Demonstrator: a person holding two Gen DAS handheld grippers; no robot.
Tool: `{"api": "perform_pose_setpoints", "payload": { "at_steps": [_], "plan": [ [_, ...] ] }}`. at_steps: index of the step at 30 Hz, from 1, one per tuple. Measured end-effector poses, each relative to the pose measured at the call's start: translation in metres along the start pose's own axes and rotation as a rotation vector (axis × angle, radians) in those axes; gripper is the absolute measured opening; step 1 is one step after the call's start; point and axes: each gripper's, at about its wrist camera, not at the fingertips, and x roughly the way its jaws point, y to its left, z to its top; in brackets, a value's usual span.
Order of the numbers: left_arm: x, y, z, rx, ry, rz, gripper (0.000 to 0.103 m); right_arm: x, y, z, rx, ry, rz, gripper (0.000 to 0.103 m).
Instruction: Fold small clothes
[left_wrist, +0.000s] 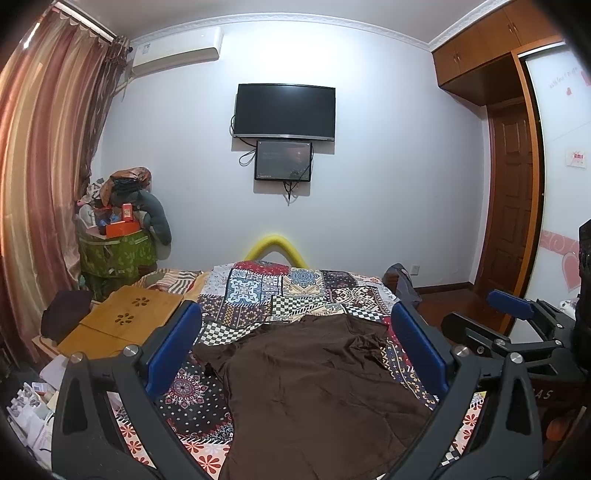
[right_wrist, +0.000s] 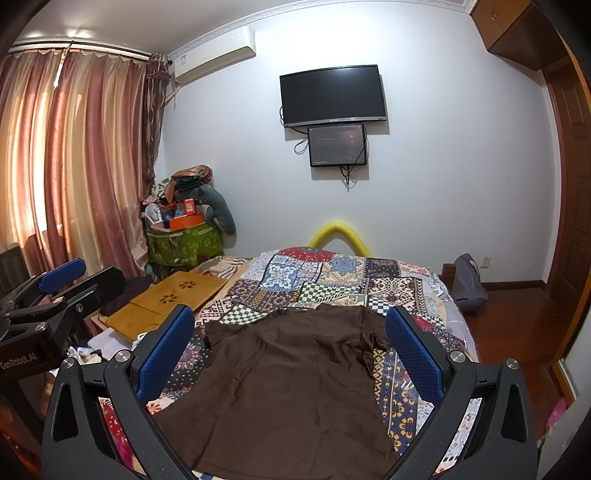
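Brown garment (left_wrist: 314, 391), one, soft matte cloth with light creases, lies spread flat at lower centre of both views on the bed, sleeves toward the far end, one sleeve rumpled at its right. Left gripper (left_wrist: 295, 350), one: two black plastic arms with bright screw heads, two blue textured pads (left_wrist: 173, 350), splayed wide apart above the garment and holding nothing. Right gripper (right_wrist: 290, 352), one, same build, likewise spread wide with nothing between its pads; in the left wrist view it shows at the right edge, and the left gripper shows at the left edge of the right wrist view. Bedspread (left_wrist: 280, 295), one, patchwork print of checks, medallions and flowers in red, blue, black and cream, covers the bed under the garment. Wooden lap tray (left_wrist: 122, 321), one, pale bamboo, two flower-shaped cut-outs, lies at the bed's left side. Yellow foam tube (left_wrist: 275, 247), one, bent in an arch at the bed's far end. Green printed bag (left_wrist: 114, 254), one, heaped with clothes and boxes, stands in the far left corner. Curtains (left_wrist: 48, 166), pink-brown striped, glossy, at left. Wall, plain white, carries two dark screens: one large television (left_wrist: 285, 112) and one smaller monitor (left_wrist: 283, 160) just below it, cables hanging. Air conditioner (left_wrist: 177, 48), one, white, upper left. Wooden cabinets (left_wrist: 480, 48) and door at right; floor is dark red wood.
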Motion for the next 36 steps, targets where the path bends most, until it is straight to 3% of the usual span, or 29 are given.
{"api": "perform_pose_setpoints", "payload": {
  "at_steps": [36],
  "plan": [
    [0.004, 0.007, -0.003, -0.017, 0.005, -0.006, 0.103, -0.002, -0.002, 0.005, -0.006, -0.009, -0.012, 0.103]
  ]
}}
